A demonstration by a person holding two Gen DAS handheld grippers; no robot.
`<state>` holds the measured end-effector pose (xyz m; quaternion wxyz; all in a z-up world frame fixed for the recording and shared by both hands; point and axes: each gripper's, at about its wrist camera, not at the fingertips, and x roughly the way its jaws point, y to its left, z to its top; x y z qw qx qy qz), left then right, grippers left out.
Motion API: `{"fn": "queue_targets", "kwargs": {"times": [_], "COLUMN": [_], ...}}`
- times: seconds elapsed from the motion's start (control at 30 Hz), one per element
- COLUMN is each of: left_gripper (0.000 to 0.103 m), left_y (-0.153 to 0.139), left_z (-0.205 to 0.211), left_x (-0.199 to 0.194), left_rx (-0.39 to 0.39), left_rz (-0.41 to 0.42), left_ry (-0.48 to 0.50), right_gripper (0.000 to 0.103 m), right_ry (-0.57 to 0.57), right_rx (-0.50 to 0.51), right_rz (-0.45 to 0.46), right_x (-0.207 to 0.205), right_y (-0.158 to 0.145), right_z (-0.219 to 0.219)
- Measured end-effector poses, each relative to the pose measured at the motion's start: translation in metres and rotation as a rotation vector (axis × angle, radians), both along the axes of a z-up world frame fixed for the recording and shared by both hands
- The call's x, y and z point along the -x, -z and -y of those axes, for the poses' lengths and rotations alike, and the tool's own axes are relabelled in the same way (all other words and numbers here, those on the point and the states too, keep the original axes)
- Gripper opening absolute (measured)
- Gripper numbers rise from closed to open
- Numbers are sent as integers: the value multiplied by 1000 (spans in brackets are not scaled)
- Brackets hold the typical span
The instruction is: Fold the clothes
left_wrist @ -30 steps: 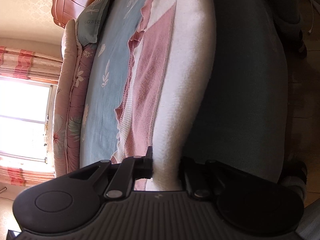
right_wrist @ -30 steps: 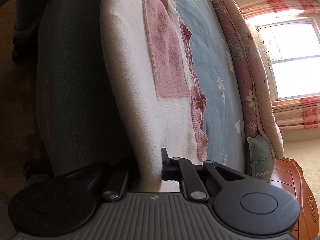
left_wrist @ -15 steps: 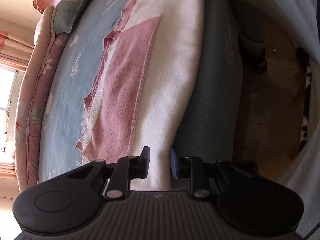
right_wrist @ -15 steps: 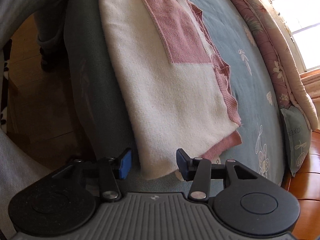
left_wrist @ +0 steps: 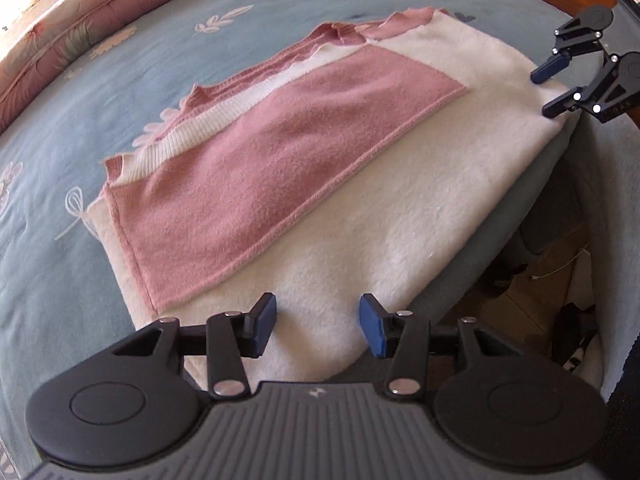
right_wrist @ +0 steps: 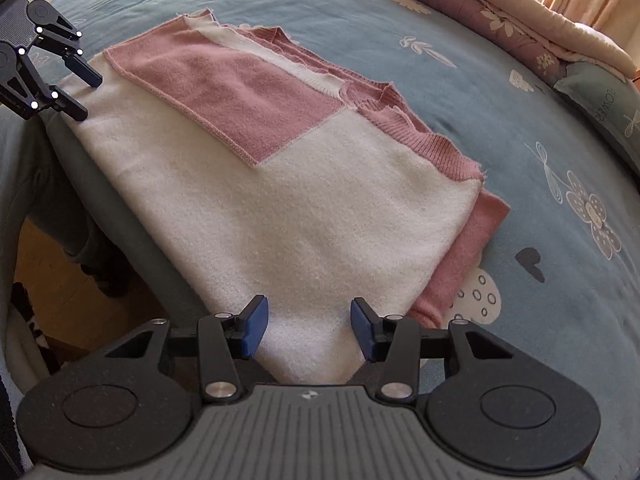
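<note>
A folded pink-and-white sweater (left_wrist: pixel 304 184) lies along the near edge of the blue floral bed (left_wrist: pixel 80 128); the left hand-held gripper (left_wrist: pixel 318 326) is opening, the right hand-held gripper (right_wrist: pixel 308 328) spread, both pinching nothing at the sweater's near corners.

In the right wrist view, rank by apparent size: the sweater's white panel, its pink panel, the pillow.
1. White panel
2. Pink panel, farther off, so the gap is unsure
3. Pillow, cut off by the frame edge

Cream-and-pink sweater (left_wrist: pixel 360 208); blue sheet (right_wrist: pixel 540 128) with white flowers; pink floral quilt (right_wrist: pixel 480 4); black grippers, blue pads (left_wrist: pixel 370 326).
</note>
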<state>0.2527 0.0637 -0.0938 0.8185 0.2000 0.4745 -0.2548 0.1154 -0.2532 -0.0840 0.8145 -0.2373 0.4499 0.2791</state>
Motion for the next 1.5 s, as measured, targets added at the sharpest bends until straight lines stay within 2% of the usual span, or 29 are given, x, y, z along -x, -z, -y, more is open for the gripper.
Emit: {"fn": "queue_targets", "kwargs": {"times": [0.07,0.17,0.27,0.3,0.33,0.43,0.57,0.6,0.67,0.73,0.83,0.9,1.0,1.1,1.2,1.33,1.4,1.5], "left_gripper": [50,51,61,65,67,70,74,78,80,80,80,81,81,81,81,84,85,84], "left_y": [-3,-21,-40,-44,-44,-36,4,10,9,3,-9,-10,2,11,2,-11,-5,15], "left_z": [-8,-12,-14,-11,-9,-5,-16,-23,-30,-30,-28,-26,-29,-37,-34,-18,-7,5], "left_x": [-3,-14,-44,-52,-58,-75,-78,-74,-72,-74,-82,-90,-103,-109,-112,-124,-137,-156], "left_rx": [17,25,134,175,211,290,260,296,350,359,378,385,373,380,389,510,549,523], "left_rz": [-21,29,57,68,69,42,0,11,9,19,70,91,97,100,78,61,31,-4], "left_ry": [-25,-49,-116,-139,-162,-231,-326,-335,-344,-360,-355,-353,-402,-456,-472,-382,-354,-377], "right_gripper": [51,52,55,61,69,74,79,82,83,84,91,91,91,92,92,95,95,95], "right_ry": [22,36,84,110,146,267,372,374,391,412,421,420,460,561,599,560,522,478], "right_rx": [-40,-75,-145,-172,-200,-281,-330,-369,-398,-413,-408,-407,-417,-431,-454,-465,-476,-472], "right_rz": [5,34,79,92,95,69,12,25,38,54,128,170,161,106,121,191,197,197], "right_x": [1,-3,-21,-28,-37,-60,-72,-69,-65,-63,-68,-77,-98,-115,-112,-113,-117,-124], "right_y": [-3,-20,-37,-40,-39,-24,9,13,11,7,-4,-10,-4,14,12,-7,-12,-12], "right_z": [6,8,6,5,5,10,22,26,28,27,20,16,16,26,31,18,6,-11]}}
